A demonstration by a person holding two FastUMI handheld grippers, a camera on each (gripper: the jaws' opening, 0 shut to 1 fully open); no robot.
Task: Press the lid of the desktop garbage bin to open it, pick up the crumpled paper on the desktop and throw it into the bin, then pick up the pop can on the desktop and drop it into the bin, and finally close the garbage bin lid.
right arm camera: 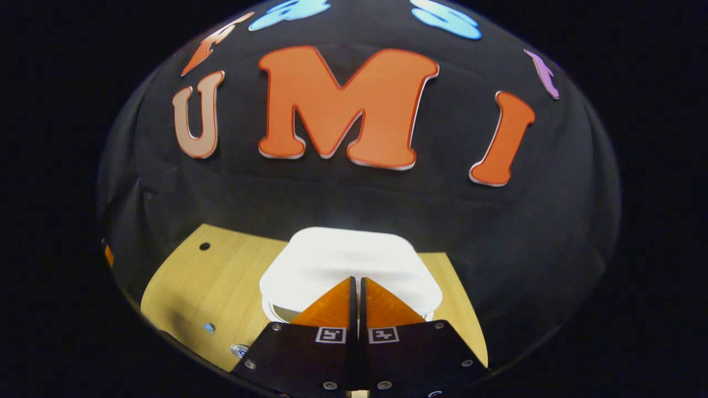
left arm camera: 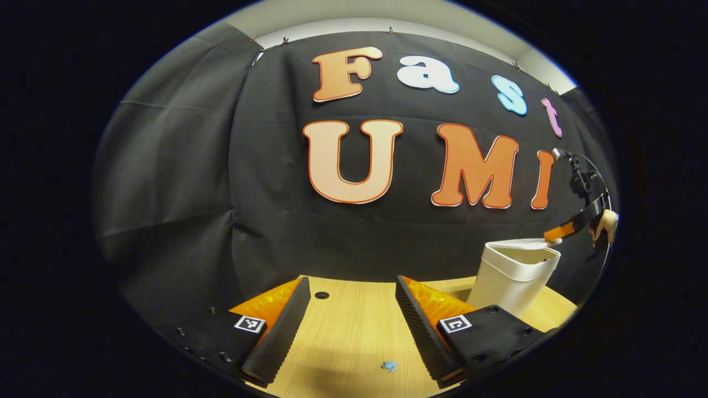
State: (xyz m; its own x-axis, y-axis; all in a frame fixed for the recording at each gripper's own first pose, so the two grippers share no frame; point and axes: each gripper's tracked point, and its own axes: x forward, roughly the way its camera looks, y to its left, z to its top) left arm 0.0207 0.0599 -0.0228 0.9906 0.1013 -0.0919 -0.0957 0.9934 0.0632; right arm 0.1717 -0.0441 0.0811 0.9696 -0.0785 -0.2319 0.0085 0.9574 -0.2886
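Two of my fingers on the right gripper (right arm camera: 355, 287) are pressed together, empty, tips on the bin's lid (right arm camera: 348, 260). I judge I'm pressing it, opening or closing unclear. Left gripper (left arm camera: 348, 309) hangs wide open, empty, over the table (left arm camera: 354, 342); bin (left arm camera: 514, 276) beyond.
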